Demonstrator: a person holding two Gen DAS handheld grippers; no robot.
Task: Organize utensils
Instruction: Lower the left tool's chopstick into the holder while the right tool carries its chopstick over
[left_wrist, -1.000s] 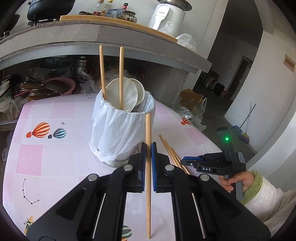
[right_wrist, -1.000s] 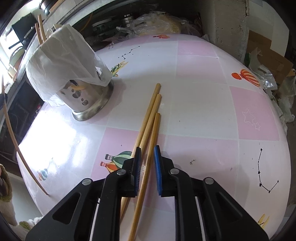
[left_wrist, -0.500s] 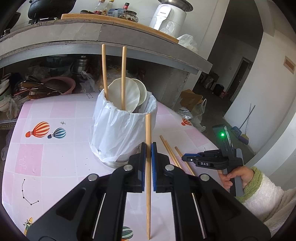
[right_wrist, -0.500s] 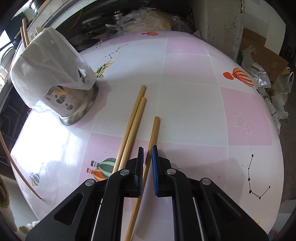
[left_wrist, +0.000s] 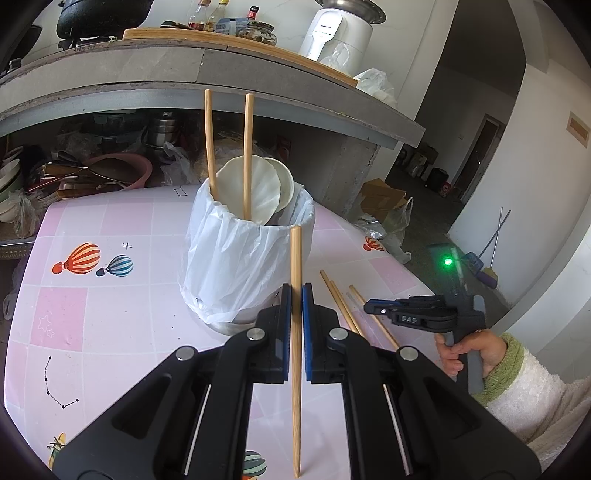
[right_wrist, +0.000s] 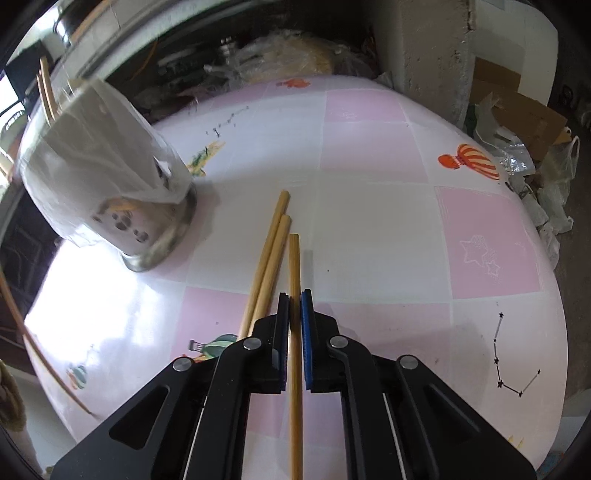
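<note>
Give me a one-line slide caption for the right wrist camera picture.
Right gripper jaws shut on one chopstick, beside two more on the pink table.

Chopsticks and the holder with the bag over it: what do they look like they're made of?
Chopsticks: likely bamboo or light wood, matte tan, unpainted, round blunt ends. Holder: looks like stainless steel, shiny silver with punched holes and a flared base. Bag over it: thin translucent white plastic, crinkled and glossy.

holder (left_wrist: 247, 266): on table (left_wrist: 92, 314) | two chopsticks (left_wrist: 246, 155): in holder | loose chopsticks (right_wrist: 267, 258): right of holder
</note>
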